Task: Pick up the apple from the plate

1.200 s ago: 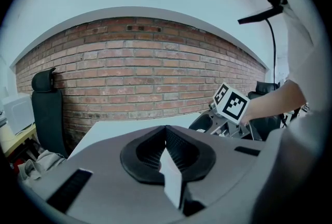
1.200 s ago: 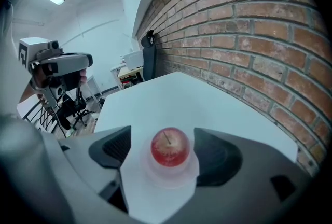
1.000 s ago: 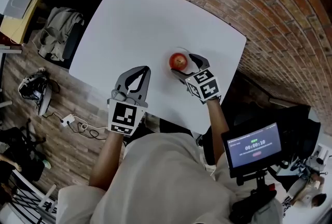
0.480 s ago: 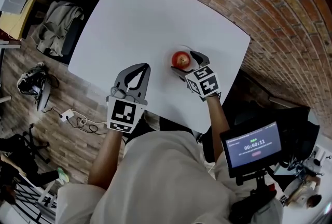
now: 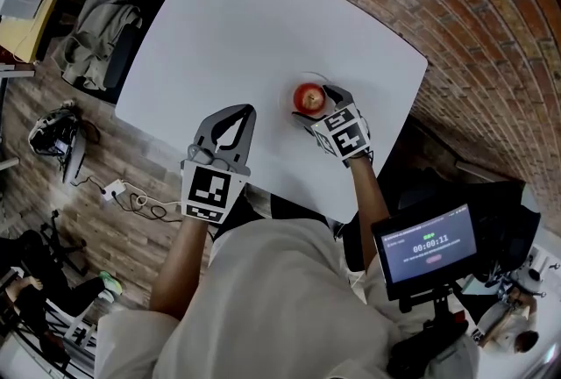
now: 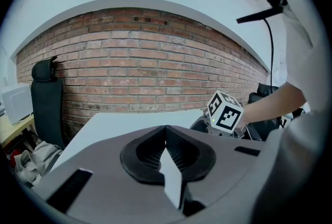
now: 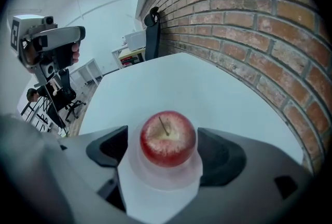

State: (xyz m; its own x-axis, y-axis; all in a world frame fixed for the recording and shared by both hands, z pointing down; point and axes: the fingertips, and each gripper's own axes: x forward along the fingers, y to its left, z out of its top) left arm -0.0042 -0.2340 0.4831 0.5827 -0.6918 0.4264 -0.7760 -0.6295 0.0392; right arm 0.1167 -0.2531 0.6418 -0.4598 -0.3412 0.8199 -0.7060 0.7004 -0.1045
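On the white table (image 5: pixel 263 17), the right gripper (image 7: pixel 165 150), jaws just opened wide, has descended to straddle the apple (image 7: pixel 168 137) on its plate (image 7: pixel 155 180), untouched and ready for closing; left gripper (image 6: pixel 167 150) clenched, empty.

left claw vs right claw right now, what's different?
Jaws: left claw shut, nothing between them; right claw wide, just opened further, apple between them, pads clear of it.
Place: left claw over bare table; right claw at the plate, pointing down more steeply.
Shared: same grey build.
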